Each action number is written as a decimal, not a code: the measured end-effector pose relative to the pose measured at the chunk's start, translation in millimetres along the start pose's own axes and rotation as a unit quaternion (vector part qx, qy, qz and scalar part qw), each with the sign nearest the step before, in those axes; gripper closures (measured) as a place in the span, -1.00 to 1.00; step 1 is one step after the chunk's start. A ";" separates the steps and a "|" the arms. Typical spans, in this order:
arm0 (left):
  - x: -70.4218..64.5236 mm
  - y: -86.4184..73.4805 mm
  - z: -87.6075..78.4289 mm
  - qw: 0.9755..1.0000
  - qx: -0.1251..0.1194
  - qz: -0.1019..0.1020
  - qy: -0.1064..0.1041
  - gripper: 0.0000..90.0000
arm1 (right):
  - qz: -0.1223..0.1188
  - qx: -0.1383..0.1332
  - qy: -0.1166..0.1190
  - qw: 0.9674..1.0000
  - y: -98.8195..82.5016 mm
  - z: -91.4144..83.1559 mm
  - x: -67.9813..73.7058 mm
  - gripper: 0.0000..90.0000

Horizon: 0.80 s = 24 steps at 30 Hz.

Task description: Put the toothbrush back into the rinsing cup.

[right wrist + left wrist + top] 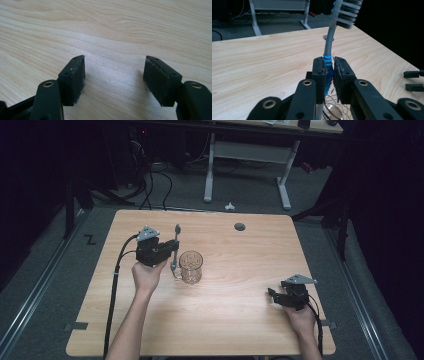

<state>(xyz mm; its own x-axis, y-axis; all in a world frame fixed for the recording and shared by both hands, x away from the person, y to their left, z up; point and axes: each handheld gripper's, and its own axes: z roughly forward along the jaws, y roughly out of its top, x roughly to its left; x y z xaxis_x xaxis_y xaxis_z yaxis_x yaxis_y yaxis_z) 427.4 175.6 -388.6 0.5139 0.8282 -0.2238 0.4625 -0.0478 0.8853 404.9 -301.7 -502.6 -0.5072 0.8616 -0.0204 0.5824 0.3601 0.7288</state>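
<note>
Black jaws of the left gripper [329,75] are clamping the blue-ringed handle of a grey toothbrush [329,47], holding it nearly upright with the bristle head tilting away at the top. Directly beneath those jaws, the rim of a clear glass mug [334,110] is showing, though the gripper view is too cramped to say whether the brush's lower end is touching the glass. From the high view, the left gripper [172,251] is hovering just beside the mug [190,267] near the middle of the wooden table [240,320]. Well apart, toward the table's right edge, the right gripper [114,77] is resting low over bare wood, its jaws standing wide and gripping nothing.
</note>
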 end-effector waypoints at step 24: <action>5.1 -12.9 -0.5 1.000 -0.004 -0.012 -0.002 0.77 | 0.000 0.000 0.000 1.000 0.0 0.0 0.0 -0.23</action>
<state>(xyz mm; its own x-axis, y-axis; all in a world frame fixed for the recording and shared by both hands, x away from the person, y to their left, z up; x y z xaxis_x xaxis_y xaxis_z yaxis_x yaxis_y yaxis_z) 423.7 180.7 -401.0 0.5059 0.8264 -0.2472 0.4696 -0.0235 0.8826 404.9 -301.6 -502.6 -0.5074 0.8615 -0.0206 0.5822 0.3603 0.7288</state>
